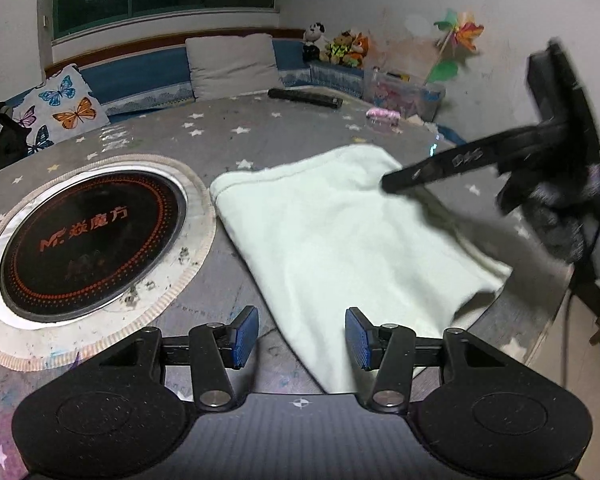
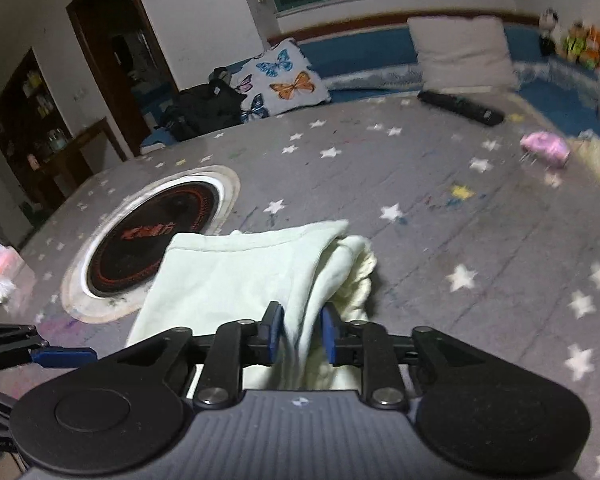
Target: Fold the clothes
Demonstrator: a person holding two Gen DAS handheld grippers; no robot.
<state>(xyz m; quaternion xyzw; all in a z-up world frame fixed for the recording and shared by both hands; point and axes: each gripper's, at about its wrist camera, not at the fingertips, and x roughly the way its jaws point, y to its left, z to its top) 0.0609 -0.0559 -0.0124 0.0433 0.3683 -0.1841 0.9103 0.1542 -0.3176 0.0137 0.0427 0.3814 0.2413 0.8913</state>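
Observation:
A pale green cloth lies folded on the grey star-patterned table. My left gripper is open and empty, just above the cloth's near edge. My right gripper is shut on a gathered fold of the same cloth, lifting its edge off the table. The right gripper also shows in the left wrist view, blurred, above the cloth's right side. A blue pad of the left gripper shows at the left edge of the right wrist view.
A round black induction hob is set in the table left of the cloth. A black remote and a pink object lie at the far side. Cushions and plush toys line the bench behind.

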